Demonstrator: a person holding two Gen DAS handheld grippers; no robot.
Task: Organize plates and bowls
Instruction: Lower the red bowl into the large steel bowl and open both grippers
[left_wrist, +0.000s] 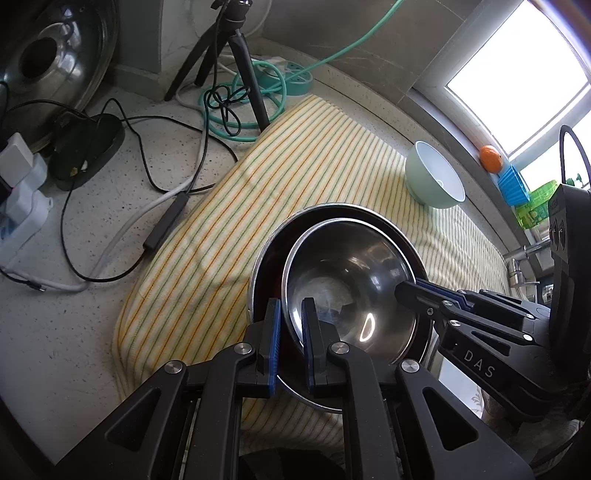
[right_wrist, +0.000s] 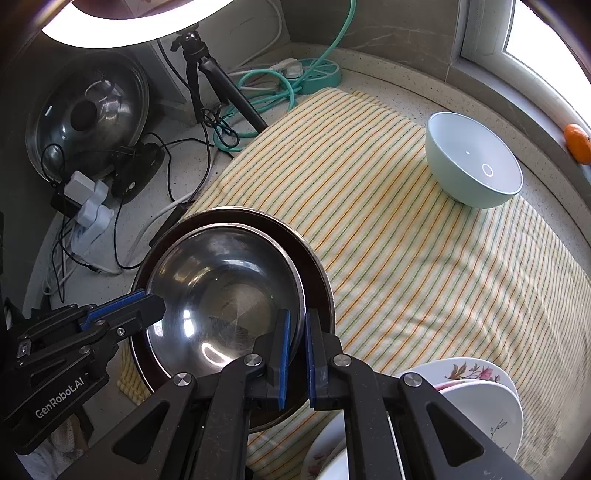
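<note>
A small steel bowl (left_wrist: 351, 280) (right_wrist: 225, 291) sits tilted inside a larger steel bowl (left_wrist: 264, 258) (right_wrist: 317, 269) on a striped yellow cloth (left_wrist: 258, 177) (right_wrist: 406, 258). My left gripper (left_wrist: 291, 321) is shut on the small bowl's near rim; in the right wrist view it (right_wrist: 147, 301) comes in from the left. My right gripper (right_wrist: 297, 332) is shut on the small bowl's opposite rim; in the left wrist view it (left_wrist: 410, 290) comes in from the right. A mint bowl (left_wrist: 436, 177) (right_wrist: 474, 158) stands upright at the cloth's far right.
White flowered plates and bowls (right_wrist: 480, 391) are stacked at the cloth's near right. A black tripod (left_wrist: 236, 66) (right_wrist: 218, 81), teal hose (left_wrist: 243, 107), cables, power strip (left_wrist: 22, 206) (right_wrist: 88, 206) and a pot lid (left_wrist: 51, 62) (right_wrist: 88, 110) crowd the counter's left. An orange (left_wrist: 491, 158) (right_wrist: 578, 142) lies on the windowsill.
</note>
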